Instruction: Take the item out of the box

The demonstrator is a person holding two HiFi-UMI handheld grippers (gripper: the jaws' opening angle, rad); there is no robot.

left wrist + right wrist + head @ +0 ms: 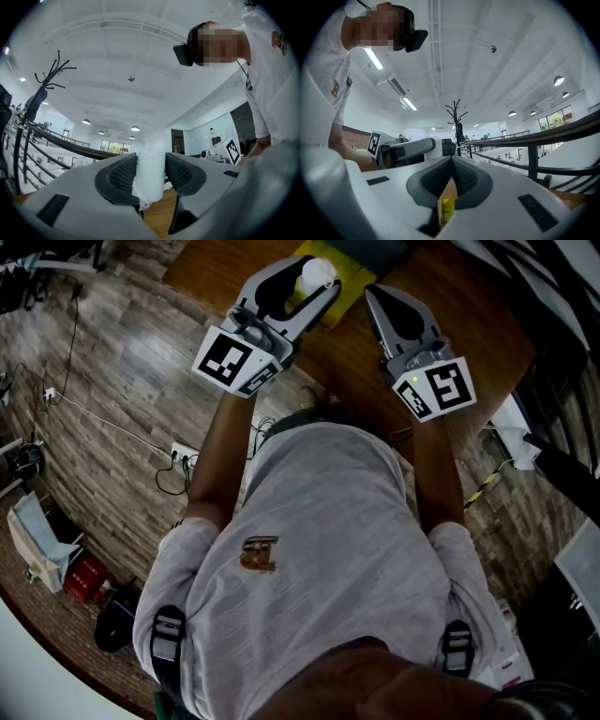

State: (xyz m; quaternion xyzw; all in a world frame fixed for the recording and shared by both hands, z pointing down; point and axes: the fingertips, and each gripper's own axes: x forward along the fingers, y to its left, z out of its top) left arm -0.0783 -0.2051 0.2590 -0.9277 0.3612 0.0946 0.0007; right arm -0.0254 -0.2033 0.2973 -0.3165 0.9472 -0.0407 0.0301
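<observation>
My left gripper (314,282) is shut on a white rolled item (317,272) and holds it just above a yellow box (345,287) on the wooden table (469,324). In the left gripper view the white roll (150,174) stands upright, squeezed between the two dark pads (123,176). My right gripper (377,294) hovers beside the box on its right, with its jaws shut and nothing between them. In the right gripper view its pads (464,176) meet at the tips, and a sliver of the yellow box (447,207) shows below them. The inside of the box is hidden.
Left of the table the plank floor carries a power strip (183,457) with cables, a pale bag (36,542) and a red box (84,576). The person's torso fills the lower half of the head view. A coat rack (457,112) and a railing (534,140) stand behind.
</observation>
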